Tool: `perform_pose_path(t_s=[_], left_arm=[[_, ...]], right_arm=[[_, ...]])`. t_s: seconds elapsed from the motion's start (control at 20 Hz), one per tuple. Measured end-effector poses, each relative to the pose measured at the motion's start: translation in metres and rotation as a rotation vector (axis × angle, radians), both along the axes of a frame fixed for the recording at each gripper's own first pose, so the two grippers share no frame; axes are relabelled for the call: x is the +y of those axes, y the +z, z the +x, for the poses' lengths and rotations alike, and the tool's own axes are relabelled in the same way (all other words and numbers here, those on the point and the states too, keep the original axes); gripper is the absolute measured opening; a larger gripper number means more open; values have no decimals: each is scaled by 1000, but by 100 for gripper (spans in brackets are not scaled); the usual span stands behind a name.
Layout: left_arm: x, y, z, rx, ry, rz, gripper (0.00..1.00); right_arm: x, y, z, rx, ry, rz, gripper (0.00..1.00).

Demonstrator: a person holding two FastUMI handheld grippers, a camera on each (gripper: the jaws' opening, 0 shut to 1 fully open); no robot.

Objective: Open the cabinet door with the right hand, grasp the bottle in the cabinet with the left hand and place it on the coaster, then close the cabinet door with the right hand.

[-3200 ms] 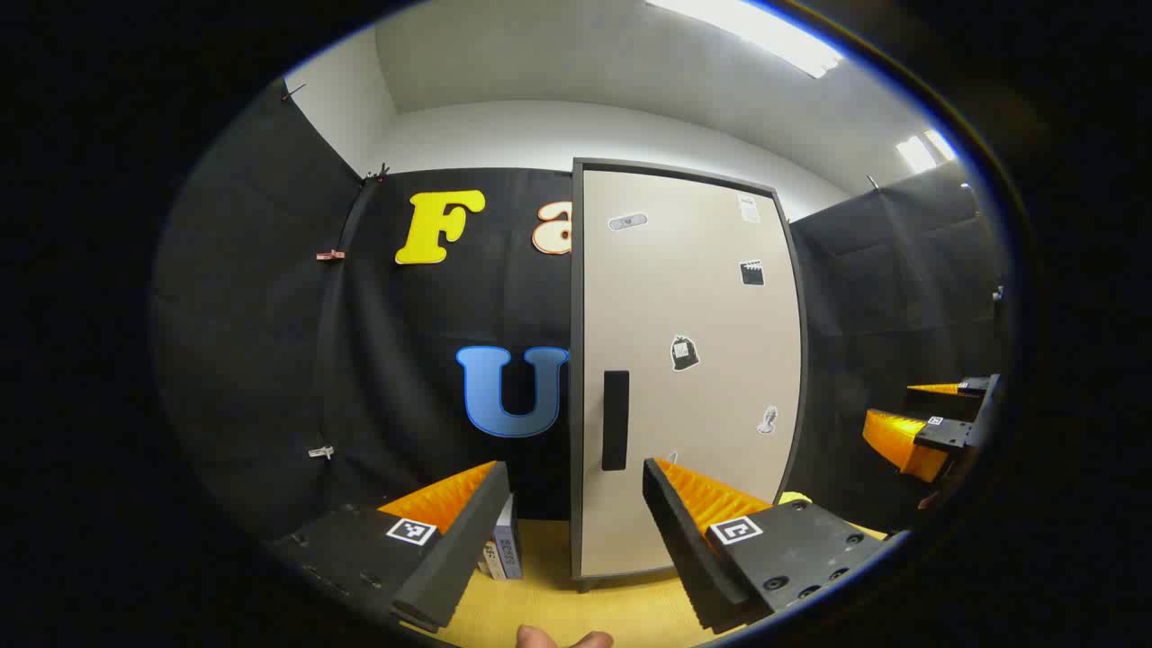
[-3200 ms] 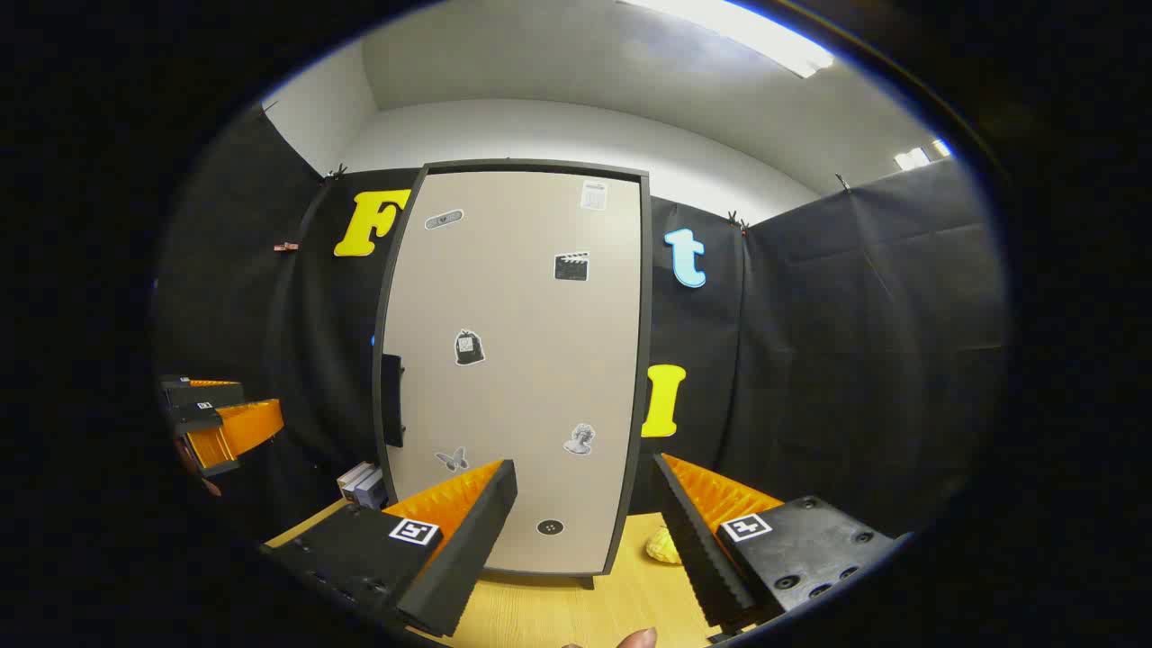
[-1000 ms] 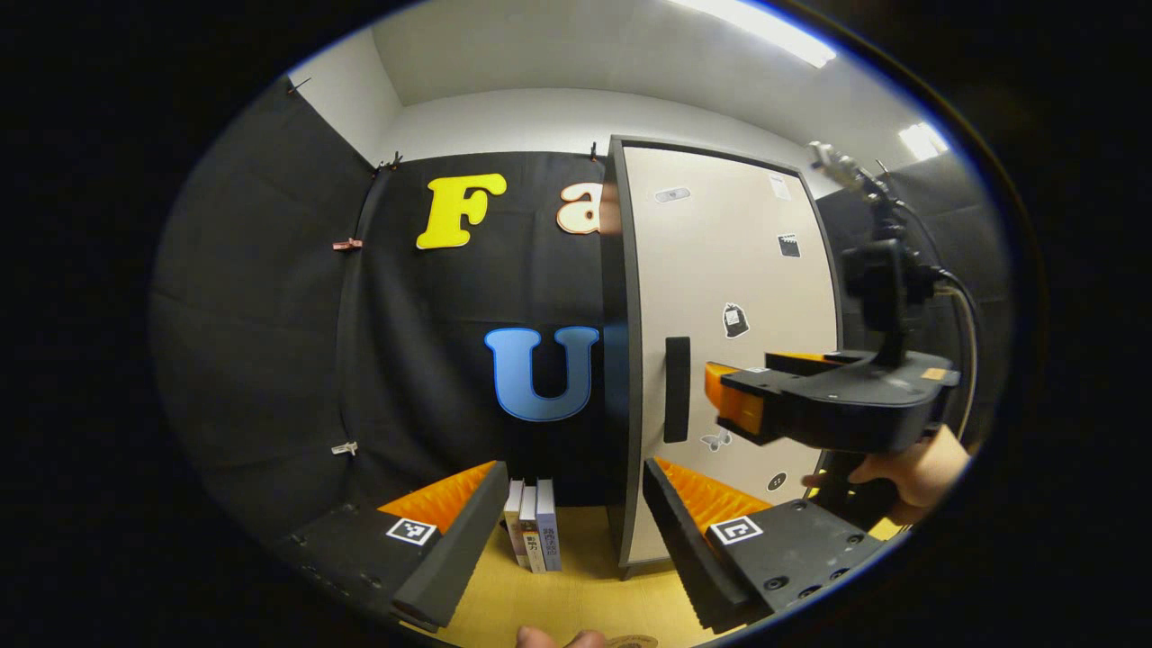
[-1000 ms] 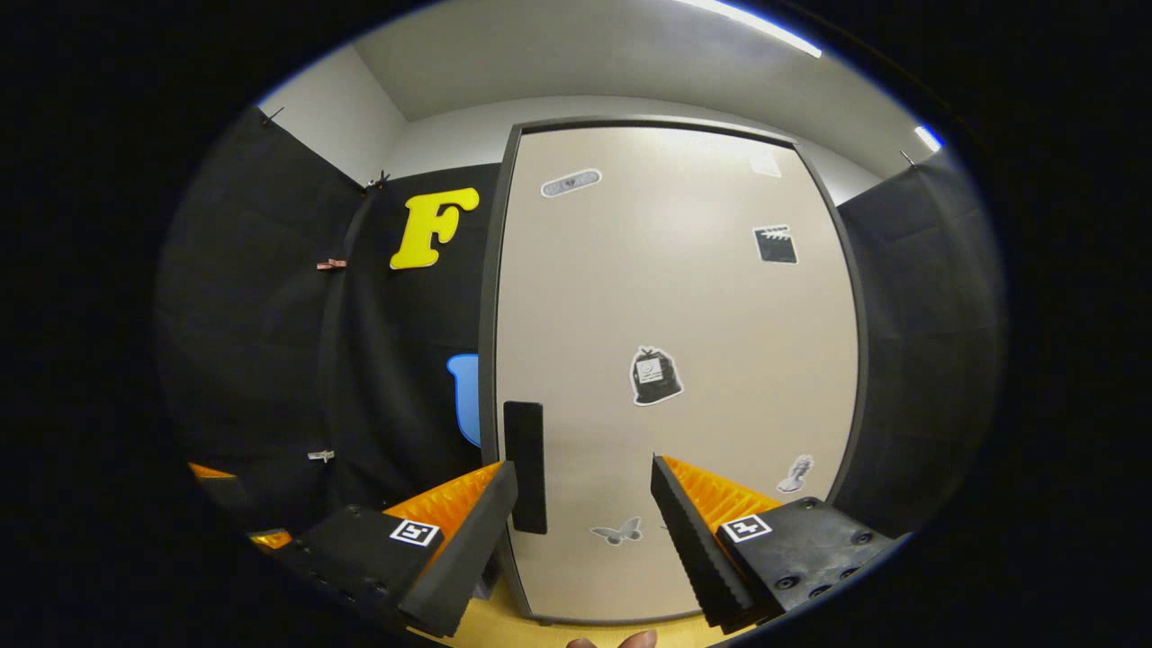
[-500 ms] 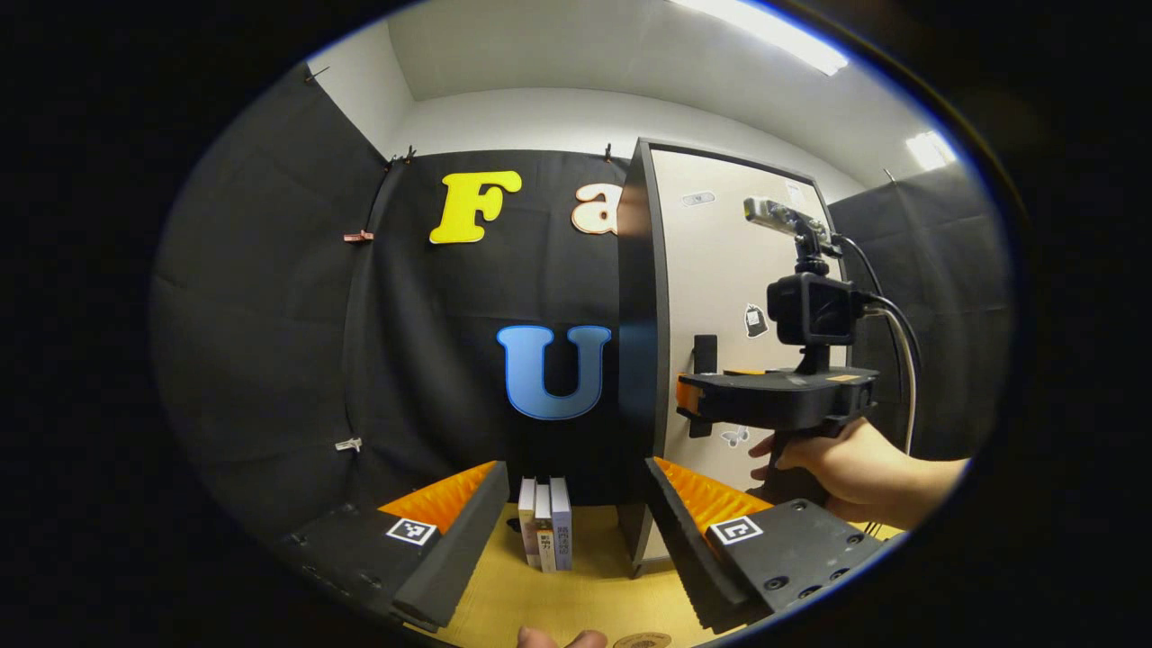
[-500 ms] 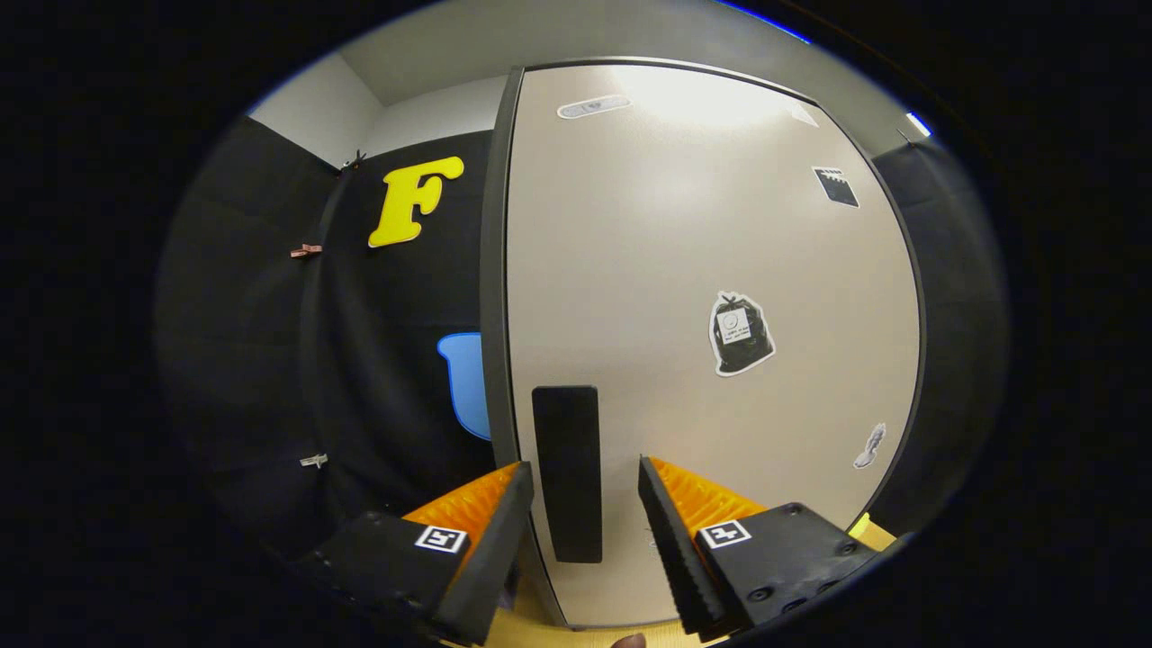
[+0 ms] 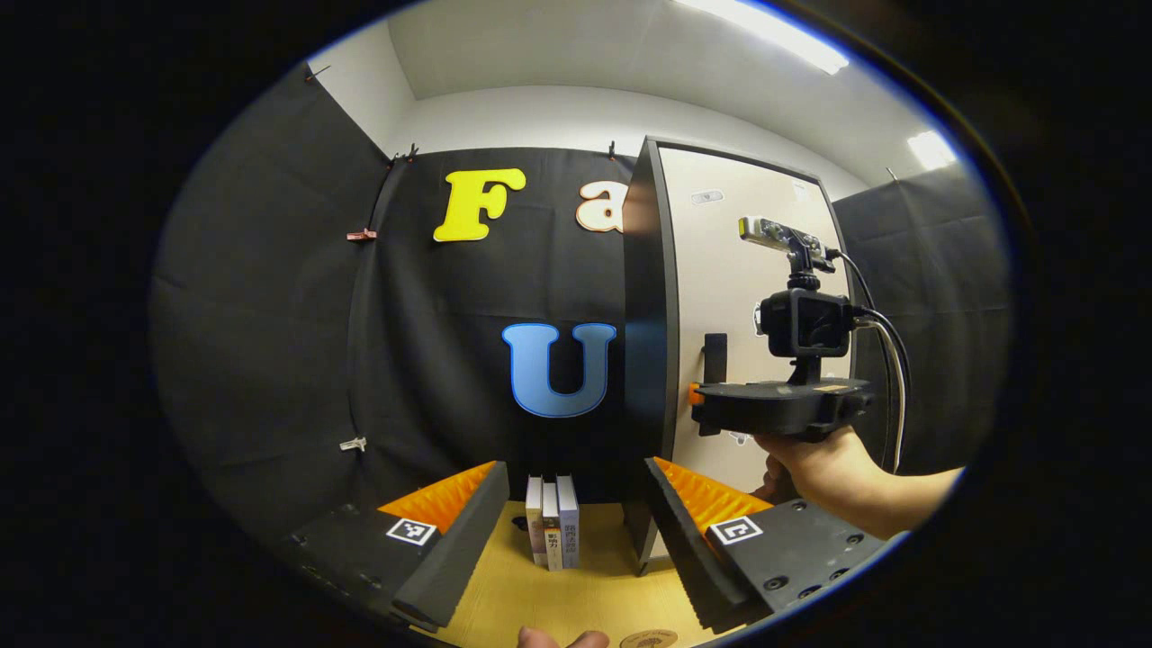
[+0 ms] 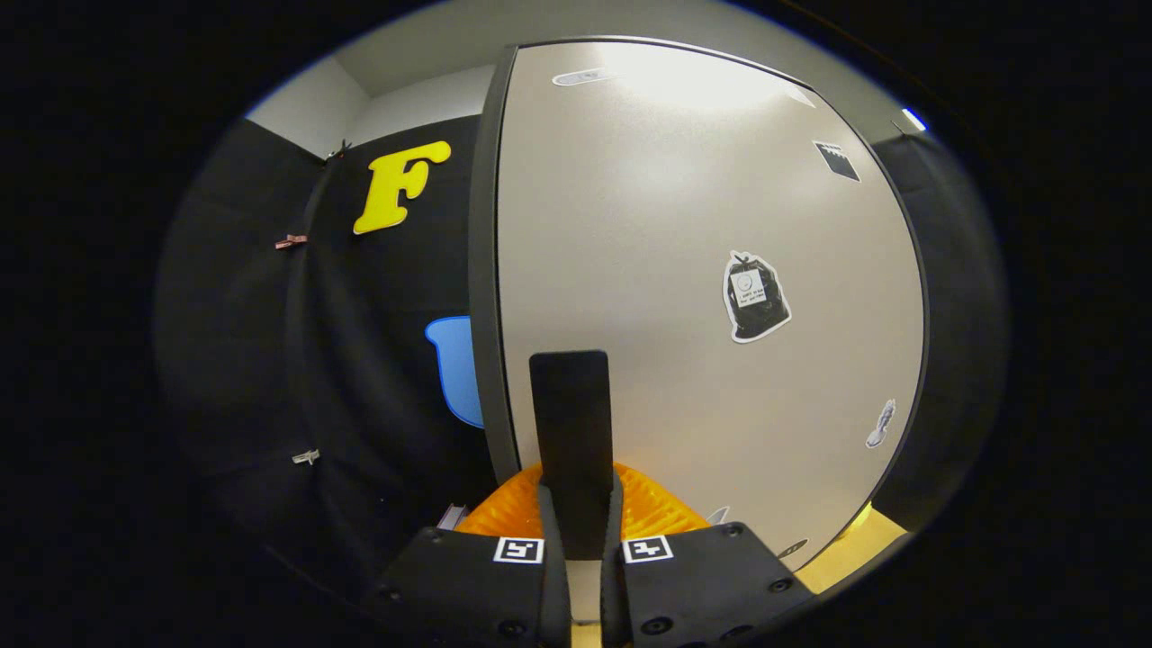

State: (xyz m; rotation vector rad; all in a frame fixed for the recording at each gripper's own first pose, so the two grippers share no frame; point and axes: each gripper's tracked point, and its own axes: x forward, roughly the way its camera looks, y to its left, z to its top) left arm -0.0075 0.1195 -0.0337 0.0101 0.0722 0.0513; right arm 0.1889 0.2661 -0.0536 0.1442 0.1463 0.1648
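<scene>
A tall cabinet stands on the table with its beige door [image 8: 702,270] closed, so its inside is hidden. My right gripper [image 8: 576,493] is shut on the door's black vertical handle [image 8: 570,405], one finger on each side. In the left gripper view the cabinet [image 7: 643,360] is seen from its left side, and a hand [image 7: 828,477] holds the right gripper [image 7: 697,396] against the handle [image 7: 715,357]. My left gripper [image 7: 576,531] hangs open, low over the table and left of the cabinet, with nothing between its fingers. A round coaster [image 7: 648,639] lies at the table's near edge.
Three books [image 7: 553,522] stand upright on the yellow wooden table [image 7: 540,603], just left of the cabinet. Black cloth walls close the booth at the back and on both sides. Several stickers [image 8: 754,297] dot the door.
My right gripper has moved up to the door handle and shut on it; half a second ago its fingers were still apart. The left gripper has barely shifted.
</scene>
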Motion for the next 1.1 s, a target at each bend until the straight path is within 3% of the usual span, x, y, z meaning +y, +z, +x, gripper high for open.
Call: perform_pose_path(t_s=[0.05,0.1,0.35,0.7,0.9,1.1], left_arm=[[1,0,-1,1,2,1,95],[2,2,1,0,2,2,95],[-7,4,-6,-22,8,-12,95],[-28,3,1,-30,-2,-37,95],[-47,0,7,-37,-24,-56,95],[-72,-6,18,-26,-52,-63,95]], right_arm=[[0,0,-4,6,22,9,12],[0,3,-10,6,43,8,17],[-5,24,-57,-32,129,7,17],[-48,36,-115,-47,196,20,17],[-87,39,-147,-42,193,12,17],[-138,41,-175,-33,119,0,17]])
